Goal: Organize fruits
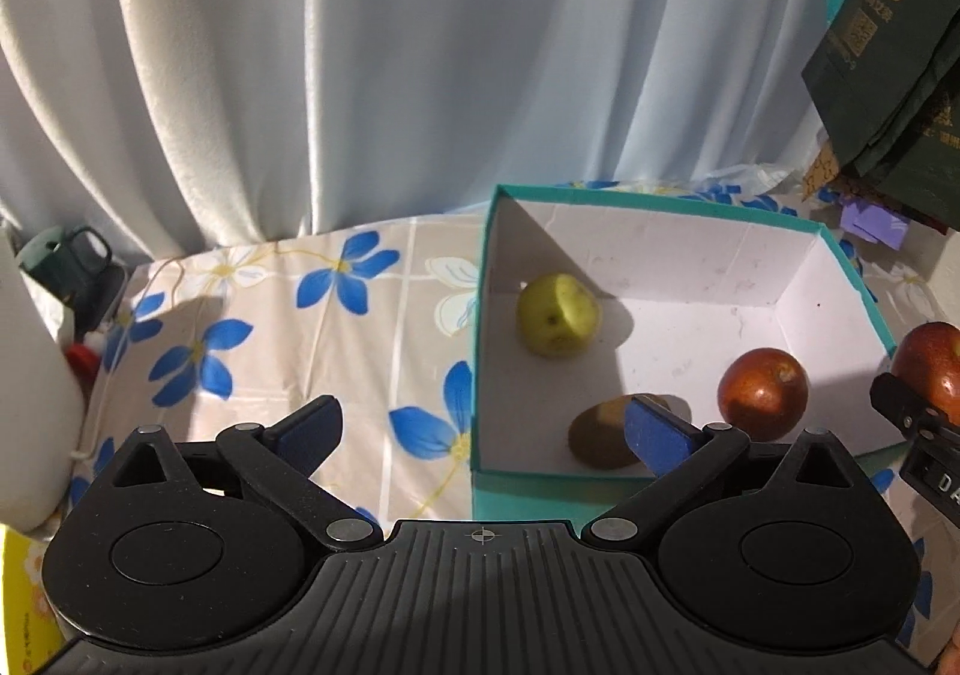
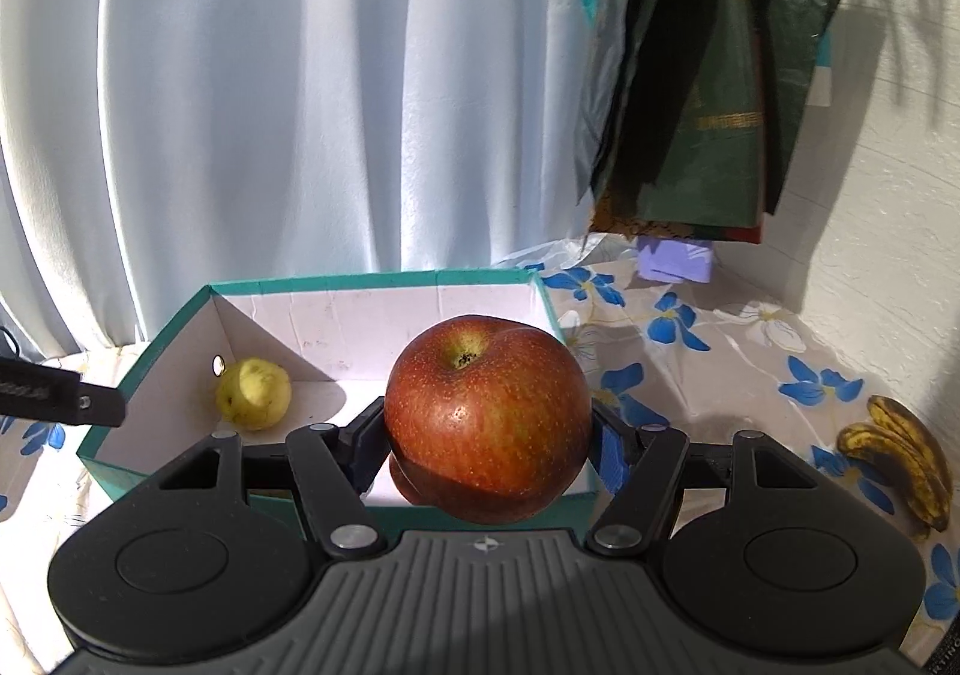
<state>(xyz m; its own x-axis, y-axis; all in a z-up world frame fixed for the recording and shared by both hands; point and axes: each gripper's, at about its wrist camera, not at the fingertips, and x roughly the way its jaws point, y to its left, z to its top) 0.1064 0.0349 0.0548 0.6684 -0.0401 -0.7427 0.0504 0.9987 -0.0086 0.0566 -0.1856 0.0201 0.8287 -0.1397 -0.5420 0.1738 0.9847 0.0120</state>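
your right gripper pinches a red apple across its widest part, above the near wall of the teal box. it looks heavy, firm and smooth-skinned, so keep the pads on its sides and set it down gently. your left gripper is spread wide and empty, with a green fruit, a kiwi and a second red apple in the box.

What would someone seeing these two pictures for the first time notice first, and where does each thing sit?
A big red apple fills the middle of the right wrist view, clamped in the right hand-held gripper just over the near edge of a teal box. Inside the box lie a yellow-green fruit at the back left, a kiwi and another red apple nearer. Spotted bananas rest on the flowered tablecloth, right of the box.
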